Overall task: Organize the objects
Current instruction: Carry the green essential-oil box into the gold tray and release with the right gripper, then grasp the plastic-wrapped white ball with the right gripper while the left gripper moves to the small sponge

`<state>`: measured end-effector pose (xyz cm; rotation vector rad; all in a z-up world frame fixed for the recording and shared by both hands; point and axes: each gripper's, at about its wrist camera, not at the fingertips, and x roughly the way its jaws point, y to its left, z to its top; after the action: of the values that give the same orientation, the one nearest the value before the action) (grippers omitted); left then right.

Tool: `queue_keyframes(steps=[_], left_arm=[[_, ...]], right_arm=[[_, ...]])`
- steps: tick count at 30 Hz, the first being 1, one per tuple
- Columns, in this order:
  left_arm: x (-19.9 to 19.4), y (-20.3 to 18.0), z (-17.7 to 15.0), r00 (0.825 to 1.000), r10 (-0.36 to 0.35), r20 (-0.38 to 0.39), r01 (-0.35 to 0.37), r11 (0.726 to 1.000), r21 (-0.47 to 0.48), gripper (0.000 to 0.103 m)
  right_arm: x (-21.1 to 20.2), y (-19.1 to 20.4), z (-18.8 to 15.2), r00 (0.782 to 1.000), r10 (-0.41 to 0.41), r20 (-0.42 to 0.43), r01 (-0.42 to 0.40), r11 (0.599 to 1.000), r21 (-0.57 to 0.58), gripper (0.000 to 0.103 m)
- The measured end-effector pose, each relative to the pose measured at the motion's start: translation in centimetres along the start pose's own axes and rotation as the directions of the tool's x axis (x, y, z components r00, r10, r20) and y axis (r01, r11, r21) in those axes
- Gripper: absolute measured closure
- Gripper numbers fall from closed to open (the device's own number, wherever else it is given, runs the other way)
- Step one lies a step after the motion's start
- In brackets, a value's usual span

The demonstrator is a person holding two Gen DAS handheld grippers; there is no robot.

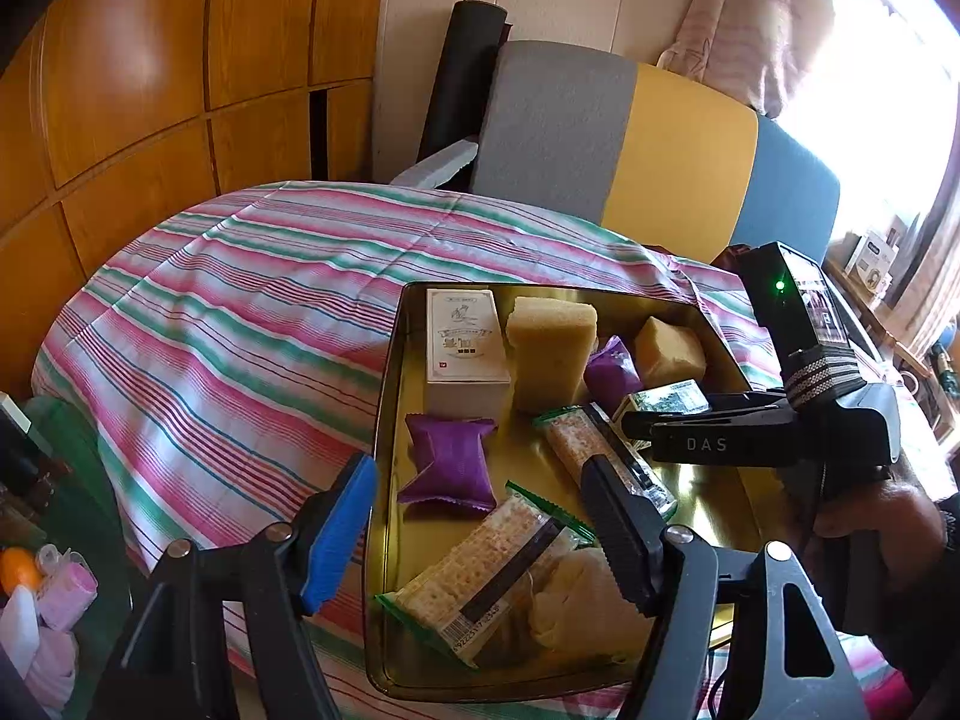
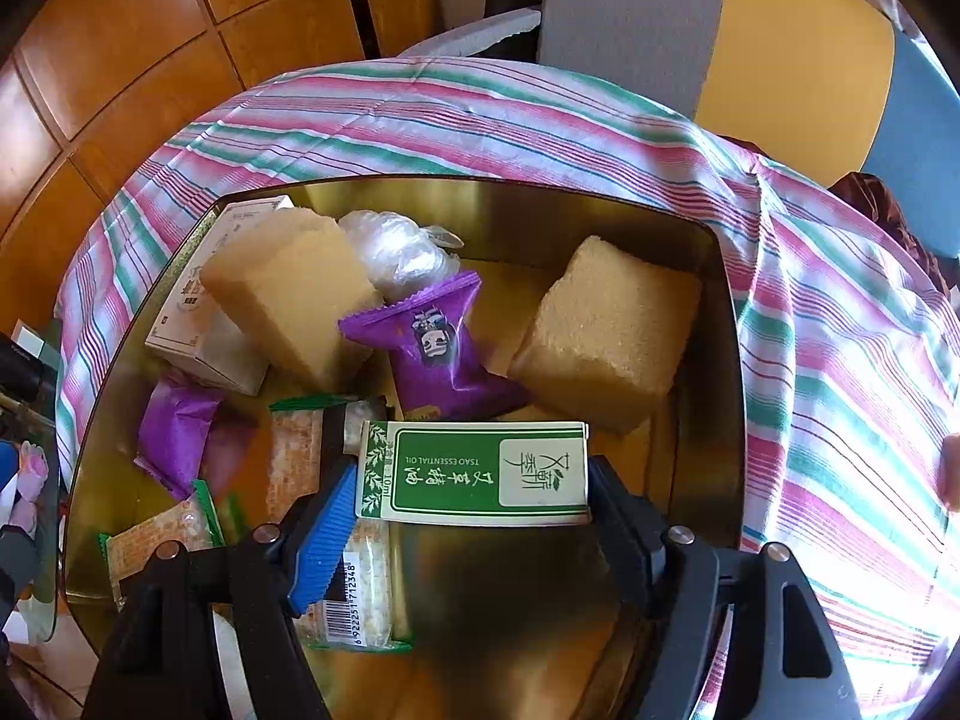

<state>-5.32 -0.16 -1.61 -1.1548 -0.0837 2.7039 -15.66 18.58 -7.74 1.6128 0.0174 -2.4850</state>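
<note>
While fingers (image 2: 327, 531) clamp it, green box (image 2: 474, 474), "TSAO ESSENTIAL OIL"

Between the right gripper's (image 2: 468, 504) pads, the green-and-white cardboard box (image 2: 474, 474) reads "TSAO ESSENTIAL OIL" and "10ml", upside down. Below its blue pad, the clear cracker wrapper (image 2: 354, 594) carries barcode digits "6922251712348". The right gripper's black body (image 1: 708, 444) bears "DAS".
</note>
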Motion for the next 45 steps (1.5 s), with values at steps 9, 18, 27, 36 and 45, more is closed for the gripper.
queue_keyframes(steps=[9, 18, 27, 36, 45], left_arm=[[0.1, -0.1, 0.0, 1.000, 0.004, -0.002, -0.004, 1.000, 0.005, 0.030], [-0.1, -0.2, 0.0, 1.000, 0.008, 0.002, -0.008, 1.000, 0.010, 0.030], [-0.7, -0.4, -0.1, 1.000, 0.009, 0.012, -0.010, 1.000, 0.019, 0.030], [-1.4, -1.8, 0.3, 0.999, -0.014, 0.031, 0.012, 0.998, 0.054, 0.029], [-1.4, -6.3, 1.6, 0.996, -0.085, 0.038, 0.078, 0.986, 0.145, 0.028]], right_arm=[[-0.5, -0.1, -0.3, 1.000, 0.004, 0.015, -0.004, 1.000, 0.010, 0.028], [-2.0, 0.0, -0.1, 0.998, 0.018, 0.067, -0.020, 1.000, 0.022, 0.023], [-5.2, -0.7, -0.9, 0.990, 0.031, 0.141, -0.038, 0.998, 0.046, 0.023], [-9.7, -6.1, -4.4, 0.978, -0.029, 0.209, 0.001, 0.991, 0.136, 0.023], [-12.9, -17.8, -10.7, 0.967, -0.191, 0.165, 0.116, 0.916, 0.384, 0.023]])
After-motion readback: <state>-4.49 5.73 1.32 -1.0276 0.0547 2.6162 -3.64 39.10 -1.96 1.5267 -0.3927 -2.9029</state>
